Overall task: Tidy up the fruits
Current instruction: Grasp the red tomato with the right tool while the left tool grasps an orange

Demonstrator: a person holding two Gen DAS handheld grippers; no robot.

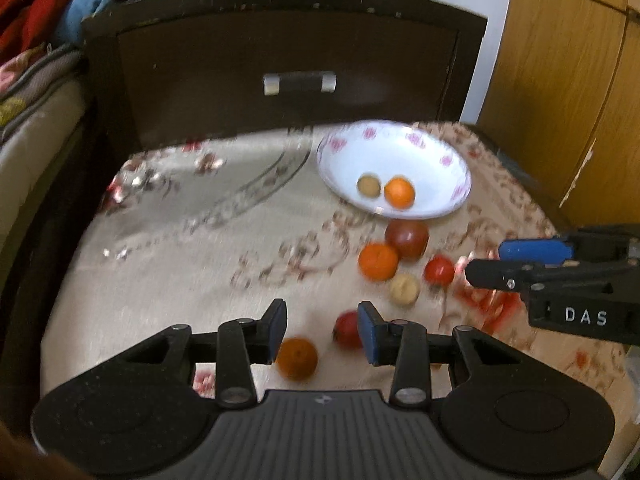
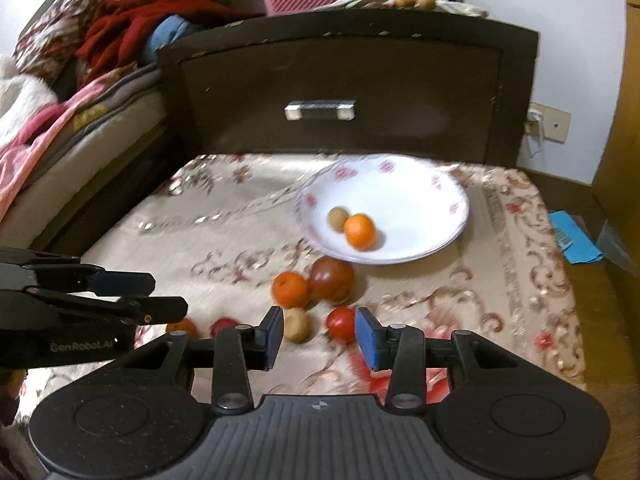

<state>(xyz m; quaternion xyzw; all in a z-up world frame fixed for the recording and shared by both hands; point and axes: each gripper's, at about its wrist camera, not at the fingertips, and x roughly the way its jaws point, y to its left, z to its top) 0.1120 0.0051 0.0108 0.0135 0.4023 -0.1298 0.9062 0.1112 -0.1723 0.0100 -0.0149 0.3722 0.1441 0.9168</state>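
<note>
A white bowl with pink flowers (image 1: 416, 148) (image 2: 412, 184) holds a small brown fruit (image 1: 368, 185) (image 2: 338, 218) and an orange (image 1: 399, 192) (image 2: 360, 231). In front of it on the cloth lie a dark red apple (image 1: 407, 237) (image 2: 332, 279), an orange (image 1: 378, 261) (image 2: 291, 289), a tan fruit (image 1: 404, 289) (image 2: 296, 324) and a red tomato (image 1: 439, 270) (image 2: 341, 323). Nearer the left gripper (image 1: 322, 334), which is open, sit another orange (image 1: 297, 358) and a red fruit (image 1: 347, 329). The right gripper (image 2: 316, 334) is open above the tan fruit and tomato, holding nothing.
A floral cloth (image 1: 180, 248) covers the low table. A dark wooden drawer cabinet (image 1: 280, 64) (image 2: 352, 80) stands behind it. Bedding lies at the left (image 2: 48, 120), a wooden wardrobe (image 1: 560, 80) at the right. Blue paper (image 2: 572, 236) lies on the floor.
</note>
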